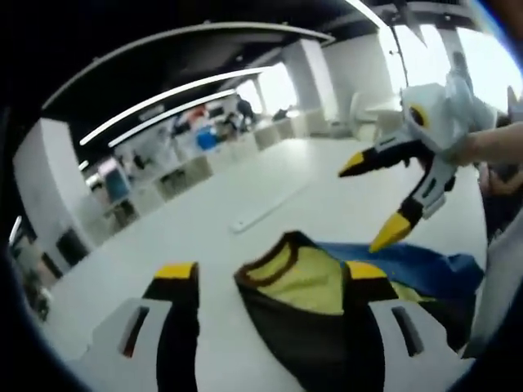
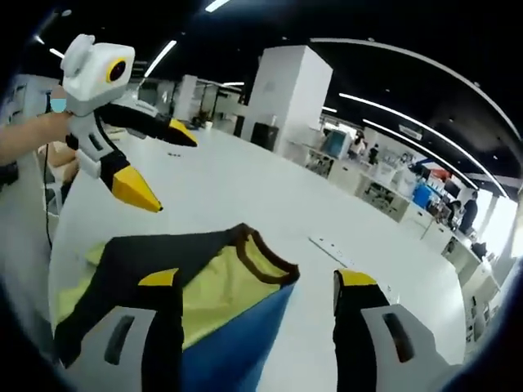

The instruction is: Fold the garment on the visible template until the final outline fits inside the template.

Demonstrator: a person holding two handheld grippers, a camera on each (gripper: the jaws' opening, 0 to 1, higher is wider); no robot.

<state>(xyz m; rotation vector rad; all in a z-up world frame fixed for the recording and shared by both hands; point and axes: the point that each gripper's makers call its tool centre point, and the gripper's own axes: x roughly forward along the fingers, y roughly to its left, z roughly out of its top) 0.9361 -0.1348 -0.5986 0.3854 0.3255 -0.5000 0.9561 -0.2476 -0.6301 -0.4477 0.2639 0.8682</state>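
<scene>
Yellow and black cloth, edged at the neck in brown, is the garment [image 1: 315, 314] you are folding; it lies on the white table [image 1: 245, 188] with a blue sheet [image 1: 409, 261] under it, which I take to be the template. In the left gripper view your left gripper [image 1: 270, 282] stands with its jaws wide apart and holds nothing: one yellow-tipped jaw is over bare table and the other over the cloth beside the neck opening. In the right gripper view your right gripper [image 2: 257, 282] is likewise spread and empty, one jaw over the dark side of the garment [image 2: 204, 278] and the other beyond the blue edge [image 2: 237, 343]. Each gripper shows in the other's view, raised above the table and facing it, so you appear to be working the shirt from opposite sides, a sensible stance for taking two edges at once. Whether the outline already fits the blue sheet you cannot judge from here, since the near part of the garment is hidden behind the jaws. A flat white strip [image 1: 265, 211] lies farther off on the table, well apart from the cloth.
</scene>
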